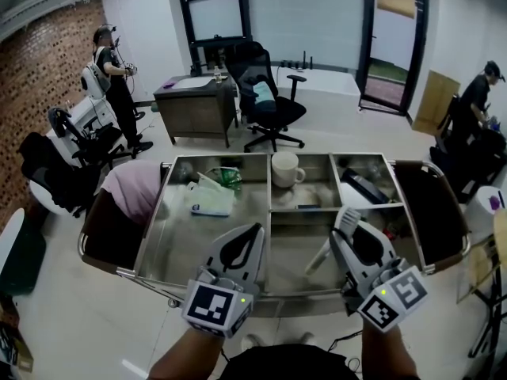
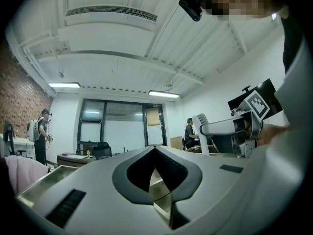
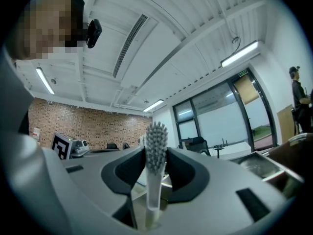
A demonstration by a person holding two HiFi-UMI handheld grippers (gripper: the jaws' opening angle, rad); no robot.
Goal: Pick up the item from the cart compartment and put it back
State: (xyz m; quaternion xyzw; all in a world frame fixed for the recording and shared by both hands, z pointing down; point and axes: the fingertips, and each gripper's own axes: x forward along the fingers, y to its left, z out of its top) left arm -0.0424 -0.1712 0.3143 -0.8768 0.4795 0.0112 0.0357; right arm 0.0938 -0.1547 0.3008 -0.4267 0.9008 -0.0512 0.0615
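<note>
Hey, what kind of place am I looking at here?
Probably an office or lab workspace: a wooden desk with a black office chair beside it, large glass panels behind, and a steel compartment cart in the foreground.

I'm looking steeply down through the head camera, close above the cart. Both gripper views are sitting low behind their jaws, tilting upward; all three are sharing the glass wall at 12 o'clock.

Room: brick wall left; white floor; desk, office chair; glass doors; ceiling strip lights.
</note>
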